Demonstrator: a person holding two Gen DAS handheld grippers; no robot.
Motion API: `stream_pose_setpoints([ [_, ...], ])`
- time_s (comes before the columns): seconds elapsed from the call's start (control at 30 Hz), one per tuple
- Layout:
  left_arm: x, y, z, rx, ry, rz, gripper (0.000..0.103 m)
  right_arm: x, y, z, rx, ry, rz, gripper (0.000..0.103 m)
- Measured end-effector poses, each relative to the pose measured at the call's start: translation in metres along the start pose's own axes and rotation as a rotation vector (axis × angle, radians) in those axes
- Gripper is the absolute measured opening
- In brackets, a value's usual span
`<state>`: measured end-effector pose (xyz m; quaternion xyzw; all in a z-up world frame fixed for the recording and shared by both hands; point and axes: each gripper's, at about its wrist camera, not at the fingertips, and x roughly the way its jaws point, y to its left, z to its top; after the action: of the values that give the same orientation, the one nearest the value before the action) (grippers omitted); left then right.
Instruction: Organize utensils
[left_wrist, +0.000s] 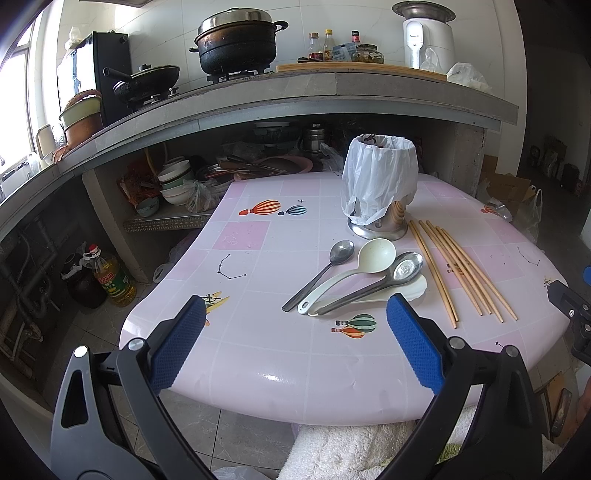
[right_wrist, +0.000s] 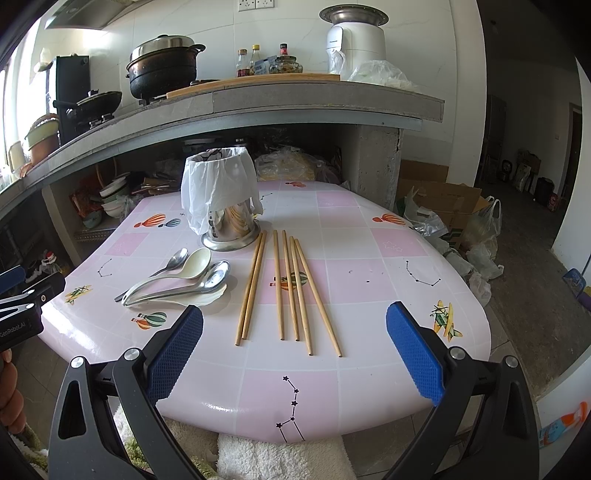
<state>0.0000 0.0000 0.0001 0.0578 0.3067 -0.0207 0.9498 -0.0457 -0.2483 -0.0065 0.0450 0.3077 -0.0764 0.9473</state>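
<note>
Nothing looks sorted yet. Both grippers hang at the near edge of the surface (right_wrist: 369, 369), well short of the holder (right_wrist: 231, 225). The left gripper (left_wrist: 295, 343) has its fingers spread wide with nothing between them, and so does the right gripper (right_wrist: 295, 347).

In front of the holder, six chopsticks (right_wrist: 291, 291) lie loose, fanning toward the near edge. To the holder's front left sits a pile of spoons (left_wrist: 354, 277): two metal ones and a cream one, overlapping on a white scoop, so each will likely need teasing apart.

The holder, steel and upright, has a plastic bag (left_wrist: 380, 173) draped over its rim. The bag hangs down its sides and may crowd the opening. Whether anything is inside cannot be seen.

Behind the holder, a counter (right_wrist: 314, 99) carries pots and bottles, clear of the work.
</note>
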Motion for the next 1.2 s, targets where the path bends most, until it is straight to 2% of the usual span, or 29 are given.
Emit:
stream_pose_setpoints([
  [1.2,0.0026,-0.0012,-0.0038,0.001,0.003,-0.001,0.095,0.0011,0.0002,-0.0003,0.001,0.002,0.001,0.097],
])
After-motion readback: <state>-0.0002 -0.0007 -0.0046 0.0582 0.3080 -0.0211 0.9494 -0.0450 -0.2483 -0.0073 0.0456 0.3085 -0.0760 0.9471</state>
